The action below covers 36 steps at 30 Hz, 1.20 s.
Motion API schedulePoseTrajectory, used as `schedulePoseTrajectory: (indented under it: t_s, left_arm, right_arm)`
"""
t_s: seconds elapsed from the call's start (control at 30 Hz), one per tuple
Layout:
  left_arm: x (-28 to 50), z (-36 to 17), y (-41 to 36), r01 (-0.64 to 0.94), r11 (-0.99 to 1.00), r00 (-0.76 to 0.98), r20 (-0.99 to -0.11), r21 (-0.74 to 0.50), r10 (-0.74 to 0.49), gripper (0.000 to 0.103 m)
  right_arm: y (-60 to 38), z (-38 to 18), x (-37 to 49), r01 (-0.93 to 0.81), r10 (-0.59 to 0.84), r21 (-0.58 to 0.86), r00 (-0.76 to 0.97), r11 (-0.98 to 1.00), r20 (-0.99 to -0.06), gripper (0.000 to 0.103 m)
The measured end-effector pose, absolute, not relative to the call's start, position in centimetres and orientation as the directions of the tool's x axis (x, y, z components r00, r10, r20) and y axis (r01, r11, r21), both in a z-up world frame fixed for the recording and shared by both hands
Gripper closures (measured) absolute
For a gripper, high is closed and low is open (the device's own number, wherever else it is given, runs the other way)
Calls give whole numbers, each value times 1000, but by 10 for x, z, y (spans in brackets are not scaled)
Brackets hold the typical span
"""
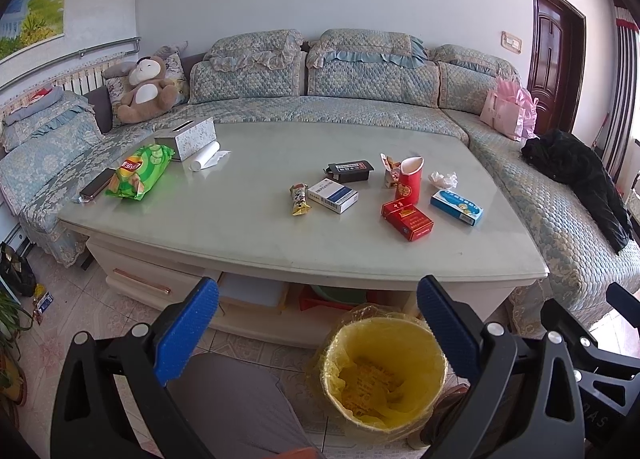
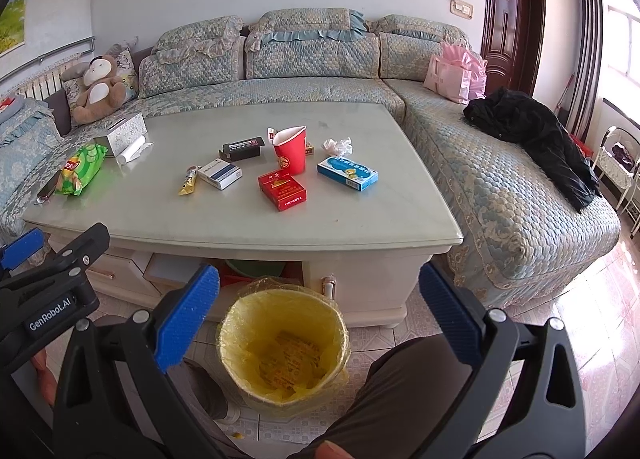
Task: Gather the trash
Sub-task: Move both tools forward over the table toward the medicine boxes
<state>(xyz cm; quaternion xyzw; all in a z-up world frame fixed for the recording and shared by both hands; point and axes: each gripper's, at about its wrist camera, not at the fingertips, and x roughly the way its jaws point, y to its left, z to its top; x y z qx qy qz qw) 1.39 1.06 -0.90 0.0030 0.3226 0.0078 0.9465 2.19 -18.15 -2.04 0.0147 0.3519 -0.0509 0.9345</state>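
Beyond both tools, up on the desk (image 1: 240,227): red cup (image 2: 291,150), red pack (image 2: 282,191), blue box (image 2: 347,173), crumpled tissue (image 2: 338,146). Seen only from the right wrist: window and white rack at far right; only from the left: plant and dark bag on floor. Left tool (image 1: 318,333) and right tool (image 2: 319,317) spread wide, gripping nothing, flanking the yellow-lined bin (image 2: 283,343) below the trash.

I can't read the print on the white box (image 2: 219,174). The red cup (image 2: 291,151) hides most of a small carton (image 2: 272,134) behind it.
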Motion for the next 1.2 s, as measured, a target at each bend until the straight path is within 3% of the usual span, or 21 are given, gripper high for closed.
schedulePoseTrajectory:
  t_s: [0.6, 0.93, 1.2]
  left_arm:
    - [104, 4, 6, 5, 998, 767, -641, 63, 37, 6]
    - [179, 12, 3, 123, 987, 760, -649, 108, -24, 6]
    - [227, 13, 3, 190, 976, 747, -660, 104, -75, 6]
  right_arm:
    - [-205, -8, 107, 50, -53, -24, 715, 998, -698, 5]
    - [-217, -9, 181, -114, 3, -94, 652, 989, -759, 5]
    - [-234, -5, 223, -212, 56, -112, 654, 971, -755, 5]
